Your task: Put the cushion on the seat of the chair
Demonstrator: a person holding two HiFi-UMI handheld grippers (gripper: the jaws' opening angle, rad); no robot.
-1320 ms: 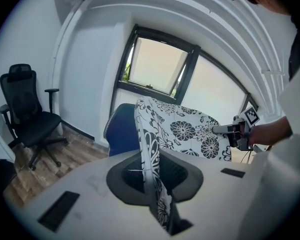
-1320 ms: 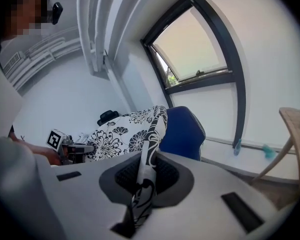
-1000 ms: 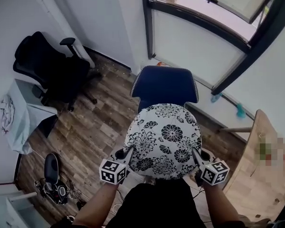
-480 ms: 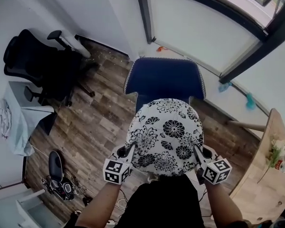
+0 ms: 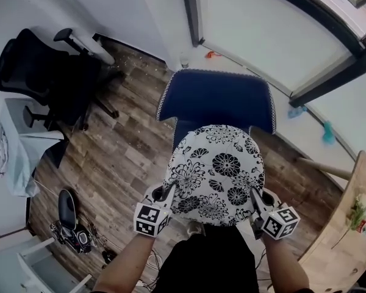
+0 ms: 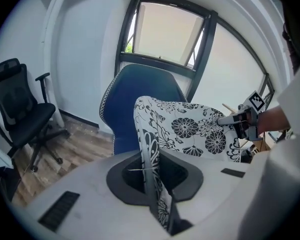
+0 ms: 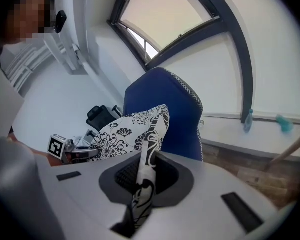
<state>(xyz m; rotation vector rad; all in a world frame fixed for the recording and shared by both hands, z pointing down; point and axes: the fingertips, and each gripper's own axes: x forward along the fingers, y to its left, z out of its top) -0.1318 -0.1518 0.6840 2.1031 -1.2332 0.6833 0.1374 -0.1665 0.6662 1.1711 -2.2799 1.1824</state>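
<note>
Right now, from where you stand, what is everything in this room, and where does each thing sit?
cushion: one, white with black flowers, held in front of the blue chair's back
blue chair: one, dark blue, below the window
office chair: one, black, far left by the wall
wooden table: one, light wood, right edge
floor: brown wood planks
window frame: one, dark, top of the head view
left gripper: one, grey, shut on the cushion's left edge
right gripper: one, grey, shut on the cushion's right edge
</note>
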